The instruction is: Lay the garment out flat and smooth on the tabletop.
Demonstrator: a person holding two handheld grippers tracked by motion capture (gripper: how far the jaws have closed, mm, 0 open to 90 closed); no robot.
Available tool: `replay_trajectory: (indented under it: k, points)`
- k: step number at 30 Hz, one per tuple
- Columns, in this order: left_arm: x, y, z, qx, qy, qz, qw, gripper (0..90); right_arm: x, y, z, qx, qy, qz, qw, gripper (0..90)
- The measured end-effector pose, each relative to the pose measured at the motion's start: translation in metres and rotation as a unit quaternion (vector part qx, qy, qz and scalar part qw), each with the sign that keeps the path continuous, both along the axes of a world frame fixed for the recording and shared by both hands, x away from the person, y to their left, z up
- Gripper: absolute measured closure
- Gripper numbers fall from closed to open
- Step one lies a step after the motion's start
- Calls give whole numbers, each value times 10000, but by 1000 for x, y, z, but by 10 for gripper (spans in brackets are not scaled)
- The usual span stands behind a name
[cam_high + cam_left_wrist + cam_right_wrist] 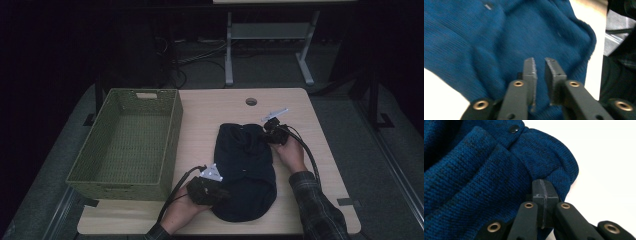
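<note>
A dark blue knit garment [245, 170] lies bunched on the light wooden table [205, 112]. My left gripper [222, 194] is at its near left edge. In the left gripper view the left gripper [540, 62] hovers over the knit [499, 37] with a narrow gap between its pads and no cloth pinched. My right gripper [265, 133] is at the garment's far right corner. In the right gripper view the right gripper [543, 182] has its pads pressed flat together, tips against a rolled fold [554, 165] near a dark button [514, 129].
A green woven basket [172, 140] stands on the table's left side. A round cable hole [251, 101] sits near the far edge. Bare tabletop lies between basket and garment. A metal table frame [270, 35] stands on the floor beyond.
</note>
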State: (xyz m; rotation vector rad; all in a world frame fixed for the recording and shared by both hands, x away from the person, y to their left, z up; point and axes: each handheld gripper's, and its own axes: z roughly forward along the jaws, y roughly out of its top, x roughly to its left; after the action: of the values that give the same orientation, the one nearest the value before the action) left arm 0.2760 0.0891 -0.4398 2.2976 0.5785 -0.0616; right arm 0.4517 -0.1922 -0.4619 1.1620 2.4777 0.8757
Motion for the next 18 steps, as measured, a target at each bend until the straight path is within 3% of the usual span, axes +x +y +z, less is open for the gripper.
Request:
replay_trajectory:
  k: [9,15,18]
  points:
    - [16,5,16,-140,-258,321,9991,741,-12,-6,-2,200,4,260,9995,900]
    - [33,7,21,-116,-391,580,9975,742,-15,-4,1,163,2,401,9991,896]
    - [45,9,25,-110,-497,776,9957,746,-15,-8,6,368,8,357,9987,823]
